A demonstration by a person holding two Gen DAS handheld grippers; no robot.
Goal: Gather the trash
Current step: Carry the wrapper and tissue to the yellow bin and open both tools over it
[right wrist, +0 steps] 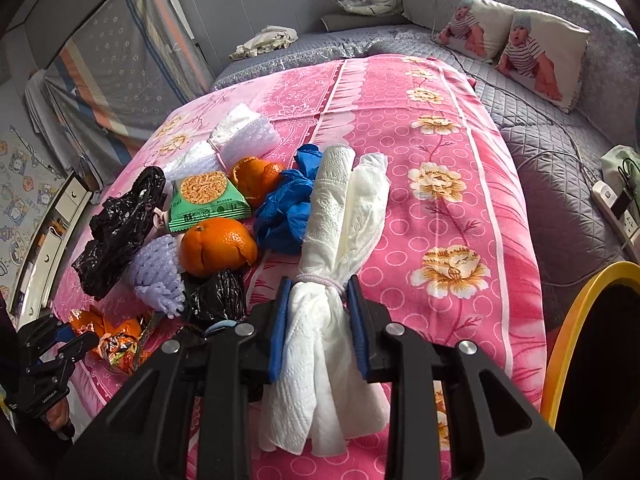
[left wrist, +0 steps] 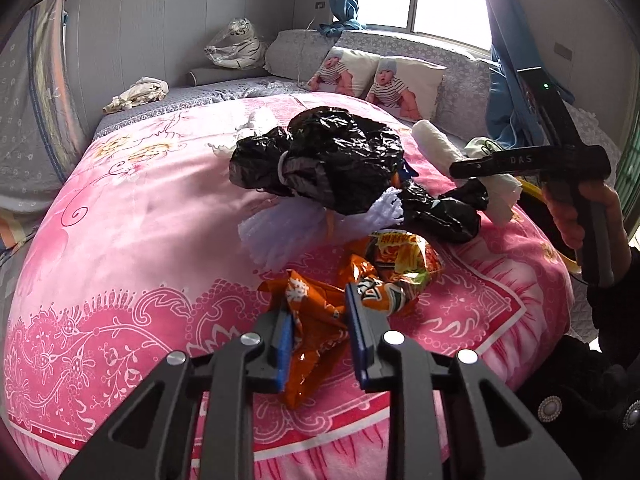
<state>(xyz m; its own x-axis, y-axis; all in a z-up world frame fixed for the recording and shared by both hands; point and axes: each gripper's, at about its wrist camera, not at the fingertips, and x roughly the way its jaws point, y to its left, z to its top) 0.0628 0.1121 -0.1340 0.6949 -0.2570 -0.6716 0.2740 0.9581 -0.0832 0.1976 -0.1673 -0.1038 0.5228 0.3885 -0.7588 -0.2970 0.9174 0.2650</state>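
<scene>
On the pink floral quilt (left wrist: pixel 120 220) lies a heap of trash. In the left wrist view my left gripper (left wrist: pixel 320 314) is shut on a crumpled orange snack wrapper (left wrist: pixel 316 344), its blue pads squeezing the foil near the bed's front edge. A second noodle wrapper (left wrist: pixel 404 260) lies just beyond it. In the right wrist view my right gripper (right wrist: pixel 319 292) is shut on a white paper towel bundle (right wrist: pixel 340 216) at its tied waist. The bundle's loose end hangs down between the fingers. The same white bundle (left wrist: pixel 440 148) shows at the right of the left wrist view.
Black plastic bags (left wrist: pixel 328 152), purple foam netting (right wrist: pixel 156 276), orange peels (right wrist: pixel 216 246), a green snack packet (right wrist: pixel 206 200), blue crumpled plastic (right wrist: pixel 288 204) and bubble wrap (right wrist: pixel 240 136) crowd the quilt. A yellow-rimmed bin (right wrist: pixel 568 340) stands at the right. Pillows (right wrist: pixel 540 52) lie beyond.
</scene>
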